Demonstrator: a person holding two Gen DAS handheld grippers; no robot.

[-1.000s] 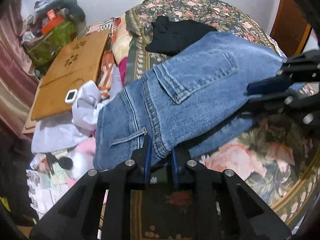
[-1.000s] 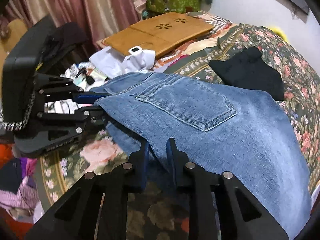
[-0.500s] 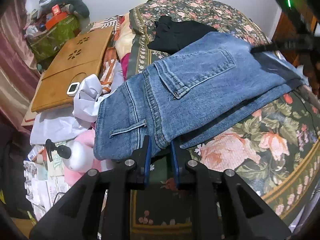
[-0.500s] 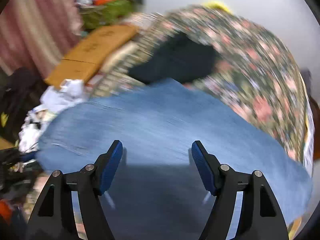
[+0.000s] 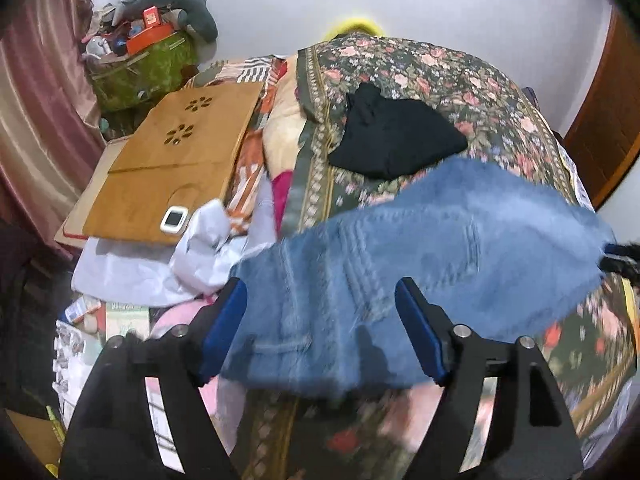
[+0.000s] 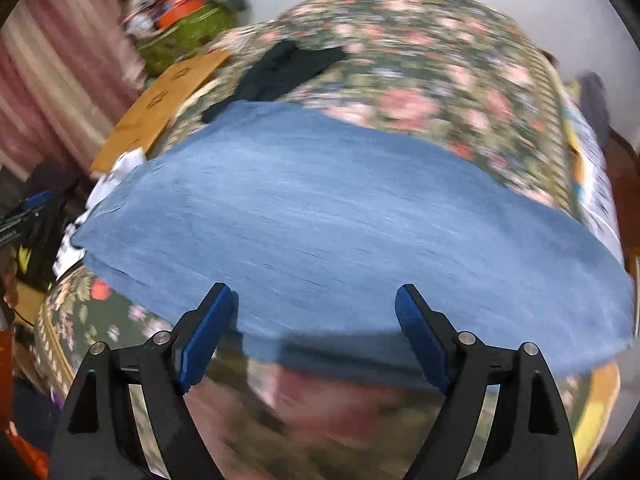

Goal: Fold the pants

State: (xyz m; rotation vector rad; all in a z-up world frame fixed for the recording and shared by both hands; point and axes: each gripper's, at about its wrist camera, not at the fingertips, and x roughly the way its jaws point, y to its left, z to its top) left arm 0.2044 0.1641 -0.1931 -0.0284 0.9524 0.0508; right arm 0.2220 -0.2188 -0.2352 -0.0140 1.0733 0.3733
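The folded blue jeans [image 5: 420, 264] lie across the near edge of the floral bedspread [image 5: 440, 76]. My left gripper [image 5: 320, 328] is open and empty, its blue-padded fingers spread just above the waistband end. In the right wrist view the jeans [image 6: 340, 224] fill the middle as a broad blue panel. My right gripper [image 6: 316, 336] is open and empty, just in front of their near edge. The tip of the right gripper [image 5: 620, 256] shows at the jeans' right end in the left wrist view. Both views are motion-blurred.
A folded black garment [image 5: 392, 136] lies on the bed beyond the jeans. A wooden lap desk [image 5: 172, 168] with a small white device [image 5: 175, 219] sits at left, with white cloth [image 5: 200, 248], clutter and a green bag [image 5: 144, 68]. A wooden door [image 5: 604, 128] stands at right.
Both grippers opened and let go of the jeans, which dropped onto the bed. Both grippers pulled back and up, the right one first.
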